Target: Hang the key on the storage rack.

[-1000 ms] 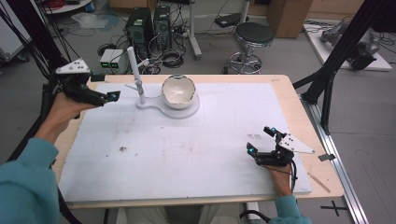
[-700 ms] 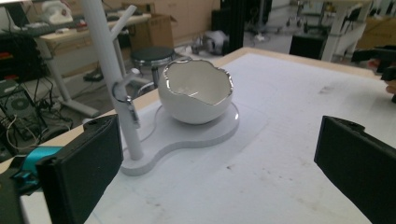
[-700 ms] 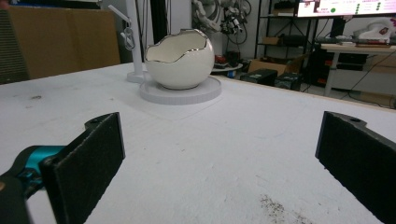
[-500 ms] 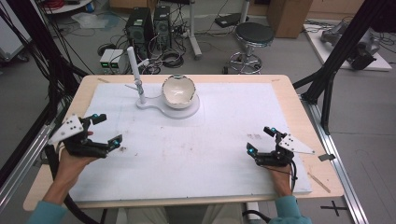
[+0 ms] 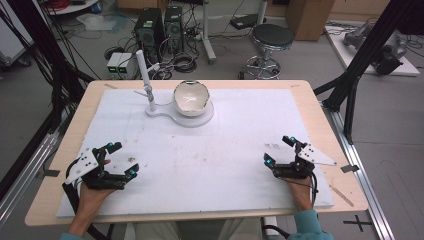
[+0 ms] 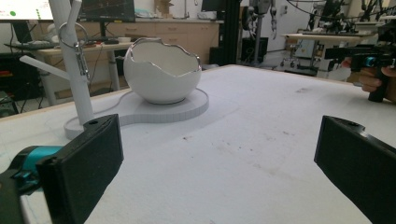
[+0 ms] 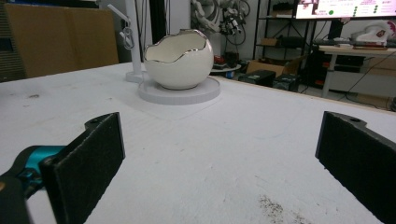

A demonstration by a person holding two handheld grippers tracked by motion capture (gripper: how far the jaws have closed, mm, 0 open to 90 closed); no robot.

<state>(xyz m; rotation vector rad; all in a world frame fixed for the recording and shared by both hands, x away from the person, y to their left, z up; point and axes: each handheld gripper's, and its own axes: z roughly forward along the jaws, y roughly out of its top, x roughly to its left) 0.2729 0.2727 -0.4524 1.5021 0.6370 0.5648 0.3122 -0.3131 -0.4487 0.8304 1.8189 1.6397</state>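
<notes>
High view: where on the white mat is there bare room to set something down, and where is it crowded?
Bare: the wide middle of the white mat, between the left gripper and right gripper, and the far right corner. Crowded: far centre-left, where the egg-shaped bowl sits on its stand beside the post.

A glossy white eggshell-shaped ceramic bowl (image 6: 162,71) with a shiny silver rim is sitting on a matt white foam-like sheet (image 5: 210,160) covering a pale wooden table (image 5: 320,107).
</notes>
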